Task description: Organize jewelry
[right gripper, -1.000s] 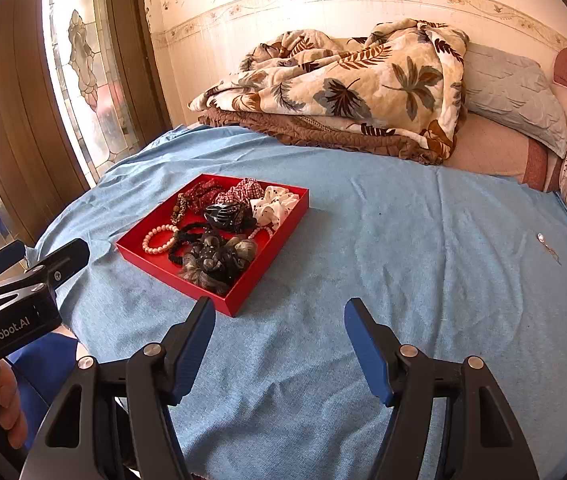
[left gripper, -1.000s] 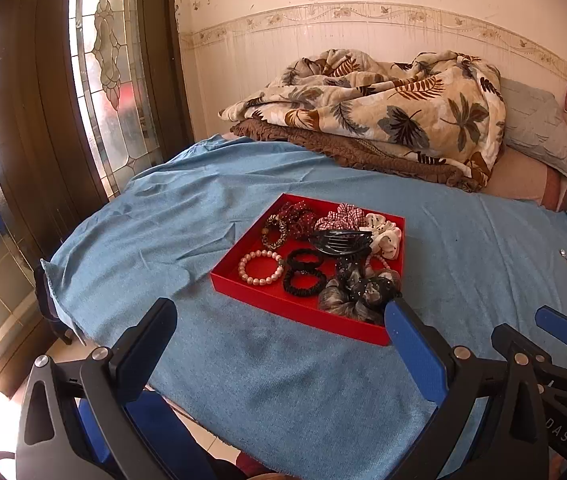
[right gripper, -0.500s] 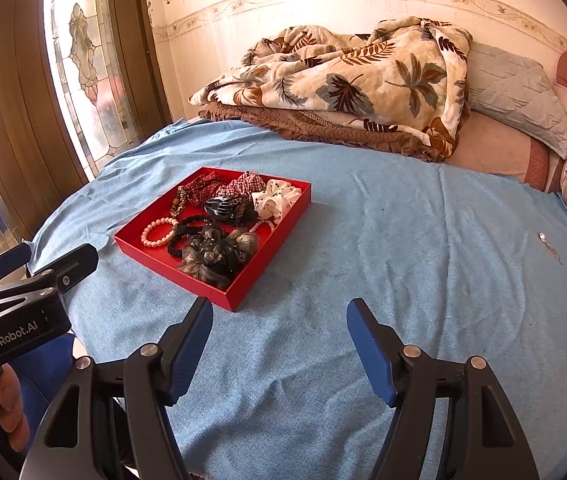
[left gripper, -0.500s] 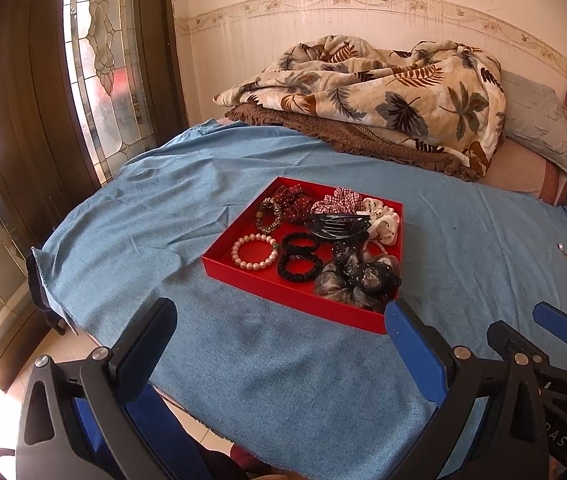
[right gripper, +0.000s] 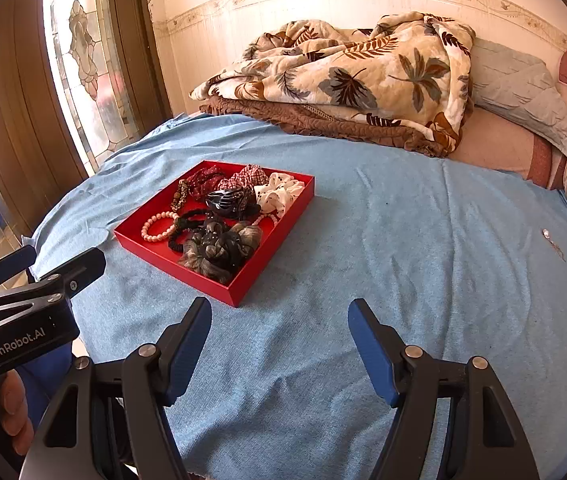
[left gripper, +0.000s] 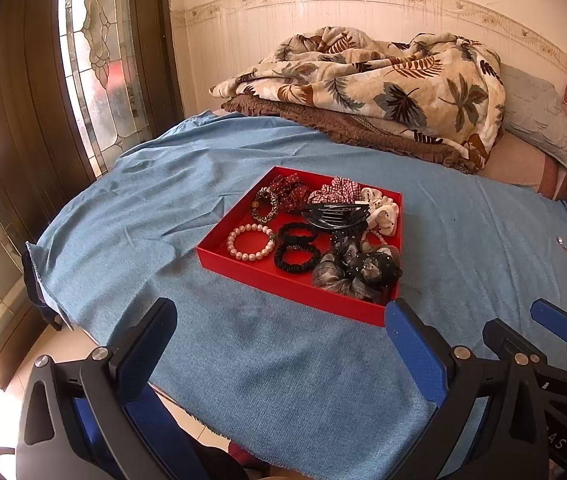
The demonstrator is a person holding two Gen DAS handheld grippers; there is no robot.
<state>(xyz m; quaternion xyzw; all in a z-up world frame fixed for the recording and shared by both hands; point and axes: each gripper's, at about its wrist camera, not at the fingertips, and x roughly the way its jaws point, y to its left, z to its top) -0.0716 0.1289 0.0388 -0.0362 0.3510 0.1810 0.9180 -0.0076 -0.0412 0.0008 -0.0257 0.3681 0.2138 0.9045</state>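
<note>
Left gripper and right gripper hover above blue bedspread, jaws spread, empty. Red tray holds pearl bracelet, scrunchies, hair claw.

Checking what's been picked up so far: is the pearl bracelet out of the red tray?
No, the pearl bracelet lies inside the red tray, near its front left corner.

A red tray crammed with scrunchies and a pearl bracelet is parked near the bed's left edge. The right gripper is held wide open above bare blue sheet.
</note>
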